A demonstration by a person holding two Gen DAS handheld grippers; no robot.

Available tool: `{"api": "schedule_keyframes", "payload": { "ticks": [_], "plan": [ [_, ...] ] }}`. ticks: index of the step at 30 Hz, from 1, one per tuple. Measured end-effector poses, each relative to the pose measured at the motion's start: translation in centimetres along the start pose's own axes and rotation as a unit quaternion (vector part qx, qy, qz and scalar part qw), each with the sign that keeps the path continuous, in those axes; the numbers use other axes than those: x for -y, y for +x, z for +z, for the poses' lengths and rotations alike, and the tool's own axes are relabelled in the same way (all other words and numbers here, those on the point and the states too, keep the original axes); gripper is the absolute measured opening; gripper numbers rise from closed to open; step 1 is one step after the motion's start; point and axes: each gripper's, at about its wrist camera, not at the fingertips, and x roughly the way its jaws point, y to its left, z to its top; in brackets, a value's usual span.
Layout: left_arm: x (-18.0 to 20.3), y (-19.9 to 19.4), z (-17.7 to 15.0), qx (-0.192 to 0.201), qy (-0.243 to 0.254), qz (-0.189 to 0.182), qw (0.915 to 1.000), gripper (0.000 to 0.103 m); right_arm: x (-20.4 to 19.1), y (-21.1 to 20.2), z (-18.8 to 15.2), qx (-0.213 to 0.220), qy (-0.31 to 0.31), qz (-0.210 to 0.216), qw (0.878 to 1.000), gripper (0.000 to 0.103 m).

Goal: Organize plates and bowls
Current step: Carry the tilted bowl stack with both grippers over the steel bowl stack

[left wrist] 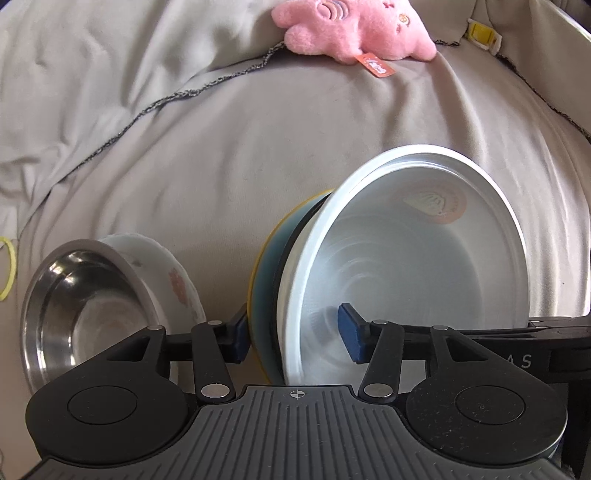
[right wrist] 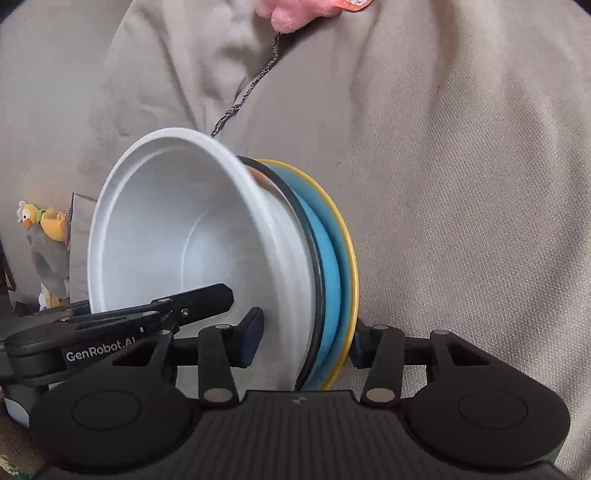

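Both tools grip one tilted stack on edge above the bed [left wrist: 258, 155]: the left tool [left wrist: 295, 332] and right tool [right wrist: 306, 334] each pinch the white bowl [left wrist: 406, 251] nested against the blue plate [right wrist: 332, 280], from opposite rims. Left of that stack, near the left tool, a steel bowl [left wrist: 81, 302] nests in a floral bowl [left wrist: 173, 280], the likely destination. A pink plush [left wrist: 354, 29] lies well beyond.

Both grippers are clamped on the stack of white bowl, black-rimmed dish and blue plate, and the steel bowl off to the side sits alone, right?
Not quite. In the left wrist view the steel bowl is nested in a white floral bowl, not alone. The rest holds: left gripper and right gripper each straddle the stack's rims.
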Motion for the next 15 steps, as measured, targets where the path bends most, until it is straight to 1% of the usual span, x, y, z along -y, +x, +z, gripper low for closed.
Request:
{"api": "schedule_keyframes", "payload": {
  "ticks": [1, 7, 11, 15],
  "plan": [
    [-0.2, 0.0, 0.1, 0.0, -0.004, -0.002, 1.0, 0.054, 0.2, 0.2, 0.3, -0.005, 0.004, 0.007, 1.0, 0.047],
    [-0.4, -0.5, 0.2, 0.004, -0.002, -0.002, 1.0, 0.051, -0.3, -0.4, 1.0, -0.008, -0.008, 0.007, 1.0, 0.049],
    [-0.5, -1.0, 0.2, 0.012, 0.0, -0.005, 0.9999, 0.05, -0.8, -0.3, 0.8, -0.003, -0.018, 0.007, 1.0, 0.051],
    [-1.0, -1.1, 0.0, 0.018, -0.003, -0.011, 0.9998, 0.05, -1.3, -0.8, 0.5, 0.004, -0.038, -0.003, 0.999, 0.051]
  ]
}}
